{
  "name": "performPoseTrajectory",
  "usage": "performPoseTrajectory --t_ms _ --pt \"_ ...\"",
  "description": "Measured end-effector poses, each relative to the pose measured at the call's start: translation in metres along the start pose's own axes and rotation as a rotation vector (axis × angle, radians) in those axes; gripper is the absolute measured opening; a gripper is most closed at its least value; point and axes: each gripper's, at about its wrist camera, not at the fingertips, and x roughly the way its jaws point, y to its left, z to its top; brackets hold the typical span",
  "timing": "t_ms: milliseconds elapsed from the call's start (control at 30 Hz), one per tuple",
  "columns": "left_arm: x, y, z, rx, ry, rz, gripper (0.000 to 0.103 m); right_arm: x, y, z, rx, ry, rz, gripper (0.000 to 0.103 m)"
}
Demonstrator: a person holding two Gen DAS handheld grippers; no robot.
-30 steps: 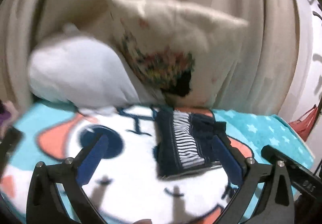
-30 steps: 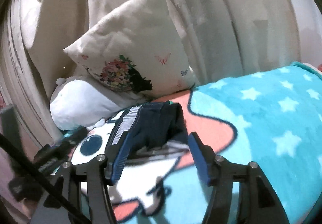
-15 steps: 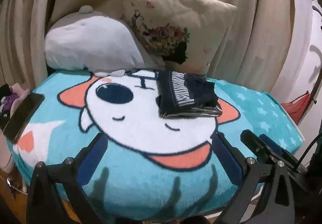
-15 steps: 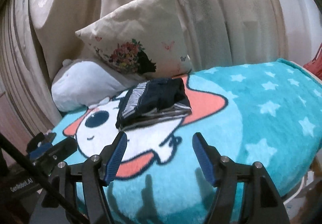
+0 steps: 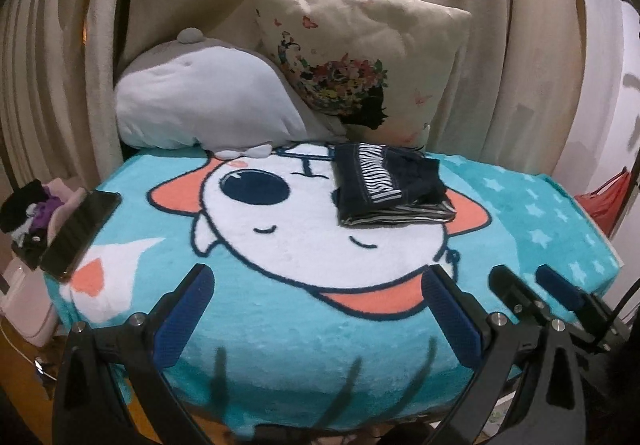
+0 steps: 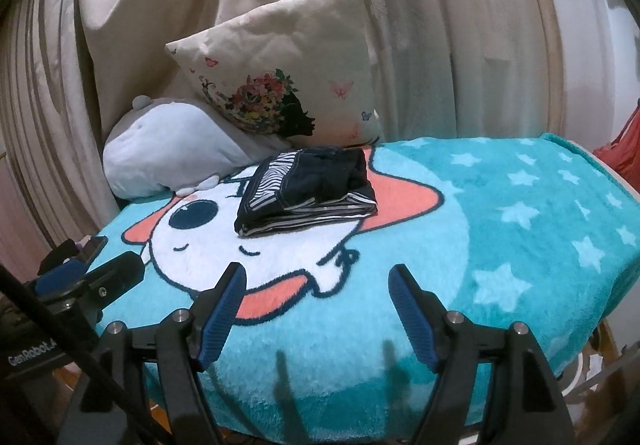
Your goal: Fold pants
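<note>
Two tongs hang empty at the blanket's near edge: your left tongs gape wide, your right tongs have just been opening, nothing between them. Both have drawn back from the folded pants, now well apart by the butterfly pillow. The fold looks finished.

Folded dark pants laid at frame centre on turquoise blanket, right gripper at bottom, jaws just opened, nothing held between
</note>
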Motion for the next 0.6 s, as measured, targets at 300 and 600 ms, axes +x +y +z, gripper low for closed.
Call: performPoseTrajectory --t_ms 300,600 --pt "0.002 0.006 -0.001 -0.010 0.016 -0.006 0.103 -0.002 -0.003 0.000 -0.002 0.000 -0.047 0.080" --pt "0.013 0.012 -0.004 -0.028 0.057 -0.027 0.103 0.002 -0.001 0.000 -0.015 0.007 -0.079 0.082"
